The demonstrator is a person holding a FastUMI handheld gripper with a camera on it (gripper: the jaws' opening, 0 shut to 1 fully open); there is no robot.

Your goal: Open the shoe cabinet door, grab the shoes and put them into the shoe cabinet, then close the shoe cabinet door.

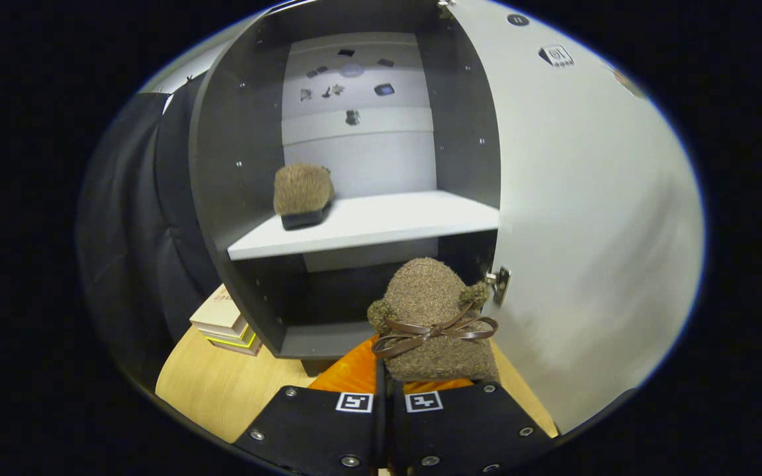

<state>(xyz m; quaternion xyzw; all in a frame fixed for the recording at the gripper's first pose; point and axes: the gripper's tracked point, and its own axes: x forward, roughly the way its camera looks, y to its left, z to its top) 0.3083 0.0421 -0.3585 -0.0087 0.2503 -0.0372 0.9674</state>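
The shoe cabinet (222,165) stands open just ahead, dark inside, with a white shelf (381,225) across its middle. Its pale door (586,218) is swung out to the right. One fuzzy brown shoe (301,195) rests on the left of the shelf. A second fuzzy brown shoe (437,317) with a brown ribbon bow is held up in front of the lower compartment, below shelf height. My gripper (384,383) is shut on this shoe's near edge, the fingers almost touching each other.
A small stack of books (225,324) lies on the wooden floor (222,390) left of the cabinet. An orange surface (351,373) shows under the held shoe. The door's hinge (500,284) sits close to the shoe's right side.
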